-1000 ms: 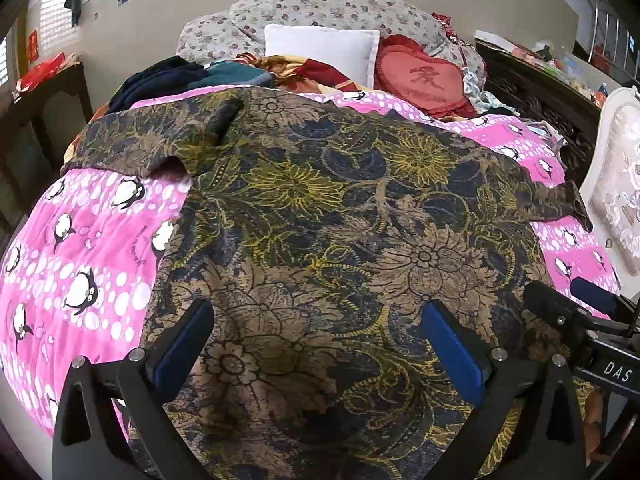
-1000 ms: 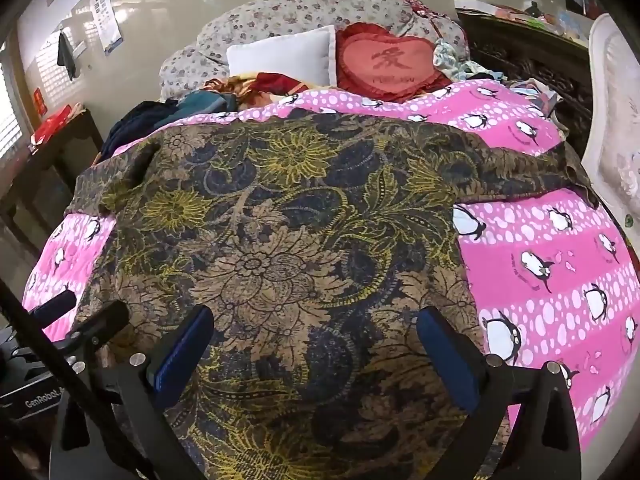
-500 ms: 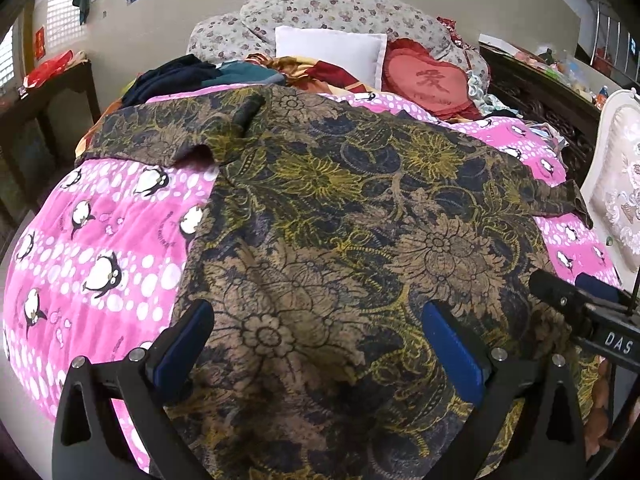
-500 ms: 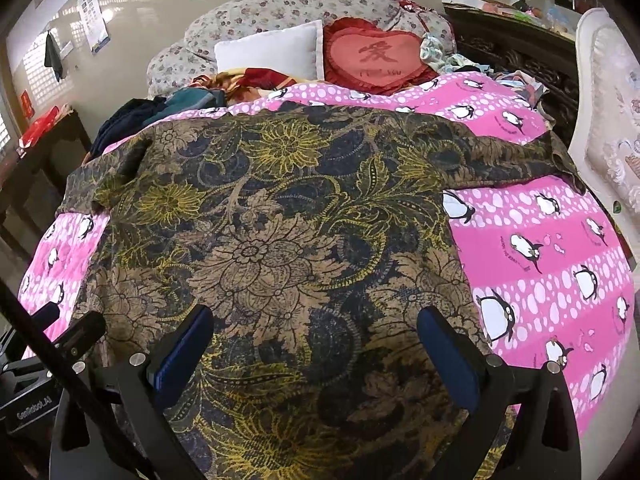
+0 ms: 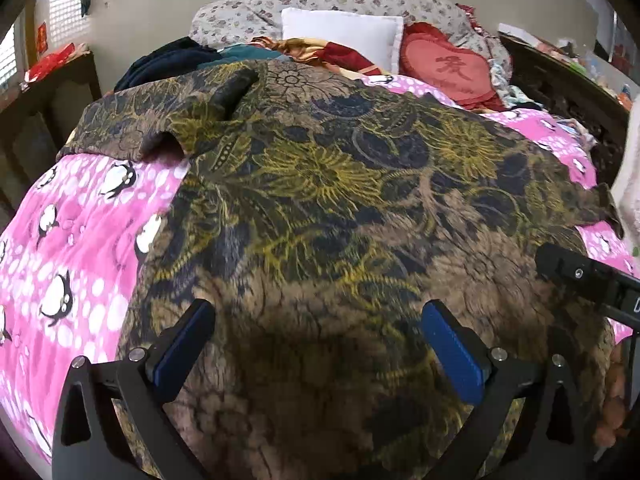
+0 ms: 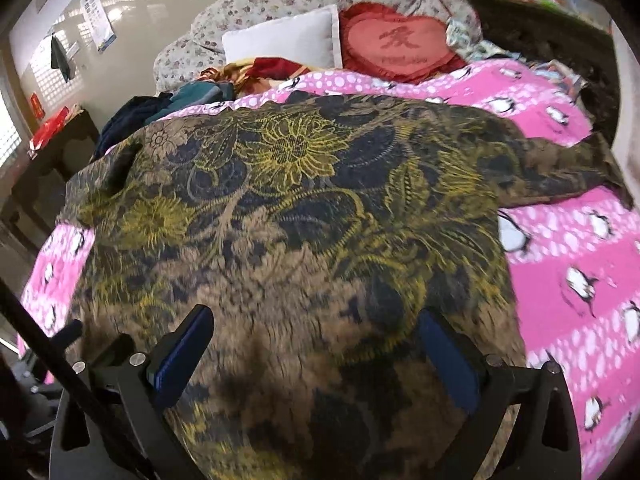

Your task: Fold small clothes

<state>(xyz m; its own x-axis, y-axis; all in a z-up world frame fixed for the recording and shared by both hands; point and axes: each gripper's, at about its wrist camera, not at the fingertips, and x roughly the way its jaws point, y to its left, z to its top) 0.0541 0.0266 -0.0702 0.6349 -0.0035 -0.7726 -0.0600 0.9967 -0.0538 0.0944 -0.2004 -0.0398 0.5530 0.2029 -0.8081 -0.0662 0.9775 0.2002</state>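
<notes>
Over the shirt (image 5: 328, 200) hem, both tools gape wide.

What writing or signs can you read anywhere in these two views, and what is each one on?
"爱": large embroidered character on the red heart-shaped cushion.
Smaller line under it on the same cushion: too blurred to read.
White paper sheet on the wall: printed rows, too small to read.
Small red paper sign by the window: not legible.
Nothing readable on the dark floral garment.
</notes>
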